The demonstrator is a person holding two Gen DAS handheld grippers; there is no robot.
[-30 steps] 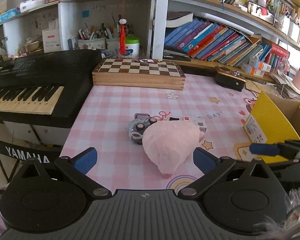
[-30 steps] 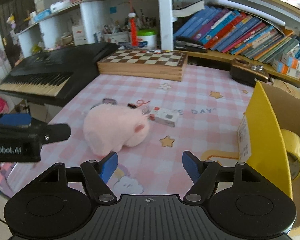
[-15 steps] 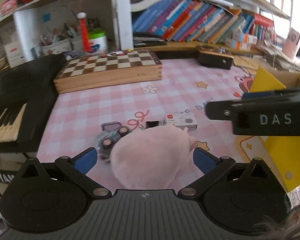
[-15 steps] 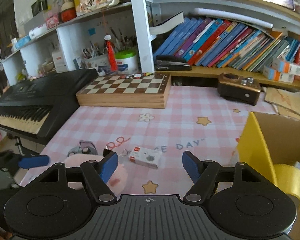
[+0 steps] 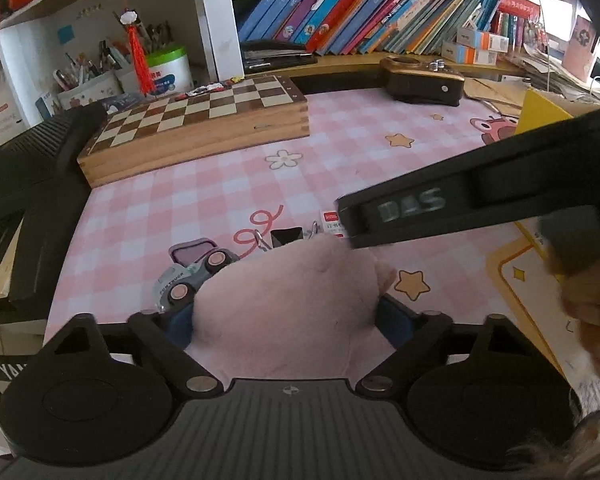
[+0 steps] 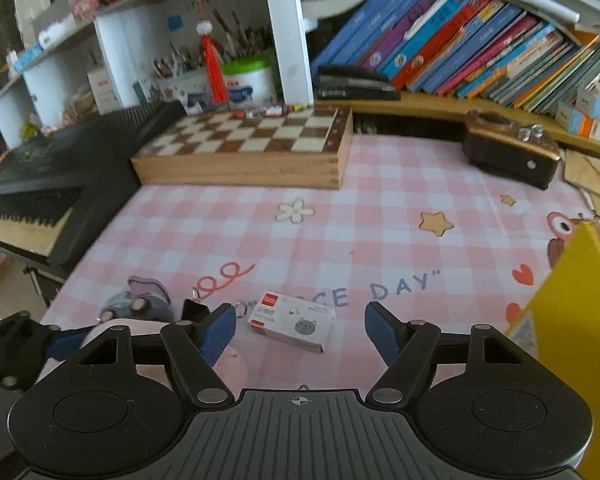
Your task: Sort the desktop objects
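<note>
- Left wrist view: left gripper [image 5: 286,320] jaws are closing around the pink plush toy [image 5: 290,300]; both blue pads [image 5: 394,320] sit at its flanks, firm contact not confirmed.
- One second ago the toy lay ahead of the wide-open jaws; now it fills the gap.
- Grey toy truck [image 5: 190,274] lies just beside the toy's left side on the pink checked tablecloth [image 5: 204,196].
- Right wrist view: right gripper [image 6: 300,330] is partly open and empty.
- Small white cardboard box [image 6: 294,324] lies between and just beyond its fingertips; earlier it lay farther ahead.
- Yellow cardboard box [image 6: 572,308] stands at right.
</note>
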